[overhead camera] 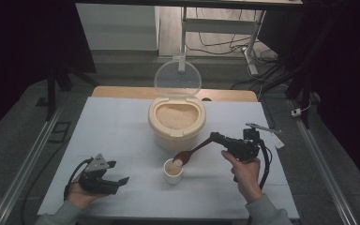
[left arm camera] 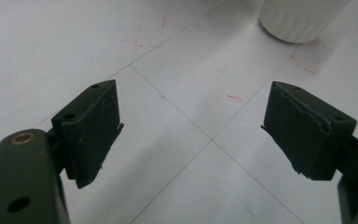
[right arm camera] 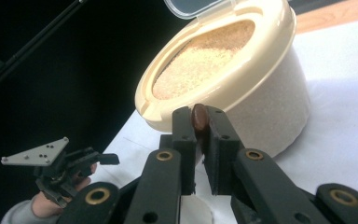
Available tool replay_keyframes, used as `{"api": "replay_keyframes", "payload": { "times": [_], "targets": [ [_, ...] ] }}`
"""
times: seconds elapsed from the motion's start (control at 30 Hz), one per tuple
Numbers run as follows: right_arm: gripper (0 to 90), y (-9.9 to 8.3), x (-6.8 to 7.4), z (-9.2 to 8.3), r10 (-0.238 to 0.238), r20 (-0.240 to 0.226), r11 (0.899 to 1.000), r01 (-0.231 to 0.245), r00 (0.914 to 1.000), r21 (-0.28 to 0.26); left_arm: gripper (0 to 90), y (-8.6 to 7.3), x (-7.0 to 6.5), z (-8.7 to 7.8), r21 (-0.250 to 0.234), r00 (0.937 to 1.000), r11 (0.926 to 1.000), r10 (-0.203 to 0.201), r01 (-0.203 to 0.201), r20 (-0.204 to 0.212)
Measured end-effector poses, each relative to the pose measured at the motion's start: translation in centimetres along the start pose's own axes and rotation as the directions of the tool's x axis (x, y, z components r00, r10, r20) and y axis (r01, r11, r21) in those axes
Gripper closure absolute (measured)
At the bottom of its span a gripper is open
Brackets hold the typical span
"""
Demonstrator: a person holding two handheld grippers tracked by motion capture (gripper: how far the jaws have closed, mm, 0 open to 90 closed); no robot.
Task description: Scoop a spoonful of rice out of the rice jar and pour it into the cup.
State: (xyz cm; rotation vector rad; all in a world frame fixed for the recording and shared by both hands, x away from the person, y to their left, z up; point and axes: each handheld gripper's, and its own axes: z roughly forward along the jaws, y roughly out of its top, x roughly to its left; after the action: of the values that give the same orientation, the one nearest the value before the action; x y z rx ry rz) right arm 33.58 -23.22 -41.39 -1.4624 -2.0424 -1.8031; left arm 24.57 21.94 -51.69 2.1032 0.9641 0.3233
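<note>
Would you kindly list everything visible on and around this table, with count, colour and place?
Round cream plastic rice container: one, cream, filled with pale grains, table centre.
Clear hinged lid: one, transparent, standing open behind the container.
Small white ribbed cup: one, white, in front of the container.
Brown wooden spoon: one, brown, bowl tipped over the cup with grains in it.
White table surface: one, white, with faint grid lines and red marks.
Cables: several, dark, on the floor beyond the table.
Left gripper: one, black, open, resting at the near left.
Right gripper: one, black, shut on the spoon handle.
</note>
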Motion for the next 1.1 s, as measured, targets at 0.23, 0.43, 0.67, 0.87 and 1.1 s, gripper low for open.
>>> {"api": "replay_keyframes", "payload": {
  "times": [0.23, 0.43, 0.67, 0.87, 1.1],
  "targets": [
    [83.0, -0.1, 0.3, 0.0, -0.021, -0.010, 1.000, 0.021, 0.9997, -0.006, 18.3, 0.0, 0.0, 0.0, -0.001, 1.0000, 1.0000, 0.000, 0.000, -0.001],
    [83.0, -0.1, 0.5, -0.1, -0.048, -0.017, 0.999, 0.048, 0.9987, -0.016, 18.3, 0.0, 0.0, 0.0, 0.001, 1.0000, 1.0000, 0.001, -0.001, -0.003],
    [83.0, -0.1, 0.7, 0.0, -0.073, -0.015, 0.997, 0.073, 0.9972, -0.010, 18.4, 0.0, 0.0, 0.0, 0.001, 1.0000, 1.0000, 0.002, -0.002, -0.003],
    [83.0, -0.2, 1.0, 0.1, -0.122, -0.014, 0.992, 0.122, 0.9924, -0.015, 18.4, 0.0, 0.0, 0.0, 0.001, 1.0000, 1.0000, 0.001, -0.001, -0.003],
    [83.0, 0.0, 1.9, 0.2, -0.211, -0.016, 0.977, 0.211, 0.9773, -0.013, 18.4, -0.1, 0.0, 0.0, 0.002, 1.0000, 1.0000, 0.001, 0.000, -0.002]
  ]
}}
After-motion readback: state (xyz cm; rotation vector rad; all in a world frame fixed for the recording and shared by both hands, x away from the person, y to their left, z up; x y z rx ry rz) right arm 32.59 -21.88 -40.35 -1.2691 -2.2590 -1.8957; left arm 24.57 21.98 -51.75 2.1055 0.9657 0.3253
